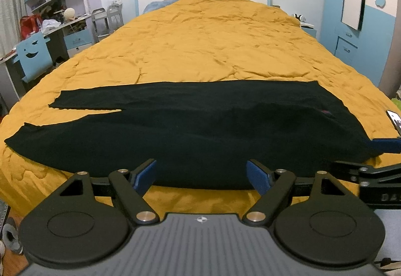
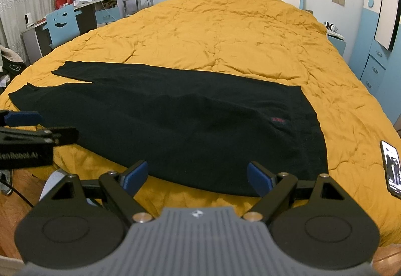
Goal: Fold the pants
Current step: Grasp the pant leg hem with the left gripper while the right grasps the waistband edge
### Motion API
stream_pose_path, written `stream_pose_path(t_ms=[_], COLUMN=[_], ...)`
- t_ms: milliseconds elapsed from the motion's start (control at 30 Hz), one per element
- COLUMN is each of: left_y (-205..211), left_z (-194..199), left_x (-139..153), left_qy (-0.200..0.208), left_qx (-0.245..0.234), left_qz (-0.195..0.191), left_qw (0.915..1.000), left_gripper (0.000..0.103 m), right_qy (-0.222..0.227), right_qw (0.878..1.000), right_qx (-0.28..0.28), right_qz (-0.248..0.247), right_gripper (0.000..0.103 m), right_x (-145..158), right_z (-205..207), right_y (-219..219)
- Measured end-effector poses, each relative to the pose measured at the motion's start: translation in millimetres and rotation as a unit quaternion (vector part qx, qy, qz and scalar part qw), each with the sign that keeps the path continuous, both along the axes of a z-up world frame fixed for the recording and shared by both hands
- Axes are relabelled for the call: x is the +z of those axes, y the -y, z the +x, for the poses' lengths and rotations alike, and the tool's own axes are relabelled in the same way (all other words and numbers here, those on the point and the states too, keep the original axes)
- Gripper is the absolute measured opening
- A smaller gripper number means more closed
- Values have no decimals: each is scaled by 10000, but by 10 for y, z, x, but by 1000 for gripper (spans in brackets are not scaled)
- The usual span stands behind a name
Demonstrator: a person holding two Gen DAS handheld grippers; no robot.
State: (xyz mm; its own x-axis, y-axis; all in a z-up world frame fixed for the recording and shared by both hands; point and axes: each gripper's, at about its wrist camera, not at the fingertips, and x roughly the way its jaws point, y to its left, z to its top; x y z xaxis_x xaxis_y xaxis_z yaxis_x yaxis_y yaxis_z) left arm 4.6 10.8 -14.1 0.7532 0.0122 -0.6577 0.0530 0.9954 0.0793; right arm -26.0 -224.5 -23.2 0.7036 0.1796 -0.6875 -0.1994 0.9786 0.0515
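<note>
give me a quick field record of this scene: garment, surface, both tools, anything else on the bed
garment: black fabric pants, spread flat and unfolded, legs toward the left, waist toward the right
surface: mustard yellow quilted bedcover, wrinkled
left tool: open, nothing between its blue pads, at the pants' near edge
right tool: open, empty, at the near edge by the waist end
other: black smartphone, screen lit, on the bedcover right of the waist
fold progress: not yet started
</note>
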Motion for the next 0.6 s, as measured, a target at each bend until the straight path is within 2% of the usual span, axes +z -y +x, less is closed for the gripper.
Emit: stream_pose_path(t_ms=[100,200,367,433,500,600], left_y=[-93,-218,-556,-688,-835,-1009], left_z=[18,61,116,147,176,205], left_x=[-17,35,148,151,140,84], left_qy=[-33,-88,263,357,385,444], left_qx=[12,-83,72,145,155,-20], left_qz=[-89,-201,-190,-164,29,570], left_qw=[10000,9997,9994,9991,9991,9974], left_gripper=[85,84,84,84,84,84], right_qy=[63,310,899,974,891,728], right_qw=[9999,9993,9949,9935,9934,9922], right_qx=[11,107,431,578,720,932], right_qz=[86,183,148,49,-99,-394], right_gripper=[83,83,83,83,83,82], right_x=[3,3,-38,-65,-99,-175], right_z=[35,73,127,177,239,315], right_y=[49,117,259,324,400,517])
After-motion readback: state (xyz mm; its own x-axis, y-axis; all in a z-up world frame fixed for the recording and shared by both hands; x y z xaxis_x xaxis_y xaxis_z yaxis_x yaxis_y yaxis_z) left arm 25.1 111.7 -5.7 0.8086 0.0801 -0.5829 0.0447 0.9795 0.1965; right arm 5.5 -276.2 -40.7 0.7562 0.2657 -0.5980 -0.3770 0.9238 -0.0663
